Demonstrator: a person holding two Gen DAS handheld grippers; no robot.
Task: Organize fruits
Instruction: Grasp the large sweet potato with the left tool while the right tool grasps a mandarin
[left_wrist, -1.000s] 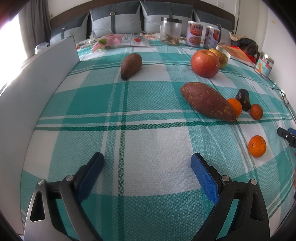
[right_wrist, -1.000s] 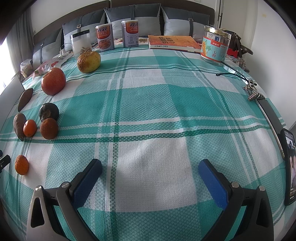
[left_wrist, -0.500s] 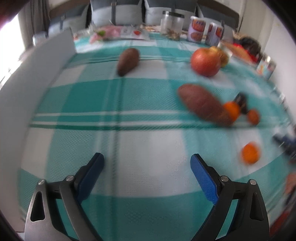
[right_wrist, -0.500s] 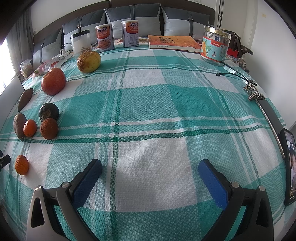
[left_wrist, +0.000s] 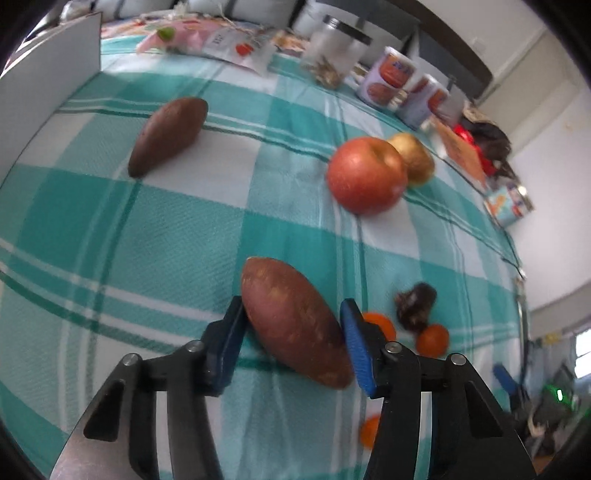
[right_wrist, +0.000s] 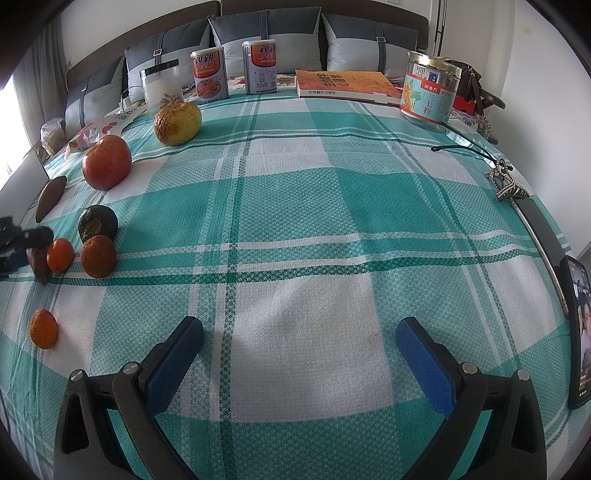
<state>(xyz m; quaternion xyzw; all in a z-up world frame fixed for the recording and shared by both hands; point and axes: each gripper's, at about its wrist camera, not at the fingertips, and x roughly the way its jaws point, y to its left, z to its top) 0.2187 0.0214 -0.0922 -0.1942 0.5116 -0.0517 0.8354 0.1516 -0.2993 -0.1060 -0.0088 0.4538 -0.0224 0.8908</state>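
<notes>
On the teal plaid cloth lies a large reddish sweet potato (left_wrist: 284, 291). My left gripper (left_wrist: 291, 317) straddles it; its jaws are closing and both blue pads touch its sides. A darker sweet potato (left_wrist: 168, 134) lies further back on the left. A red apple (left_wrist: 364, 175) and a yellow-brown fruit (left_wrist: 415, 158) sit behind. A shrivelled dark fruit (left_wrist: 415, 304) and two tangerines (left_wrist: 432, 339) lie just right of the gripper, a third tangerine (right_wrist: 43, 328) nearer. My right gripper (right_wrist: 299, 339) stands open over bare cloth, holding nothing.
A white board (left_wrist: 48, 74) stands along the left edge. At the back are a clear jar (right_wrist: 162, 86), two cans (right_wrist: 208, 74), an orange book (right_wrist: 347, 85) and a round tin (right_wrist: 430, 92). A phone (right_wrist: 578, 332) and keys (right_wrist: 508, 184) lie at the right edge.
My left gripper has swung forward and to the right, rolled, and narrowed its jaws around the large sweet potato. The right gripper has stayed still and open.
</notes>
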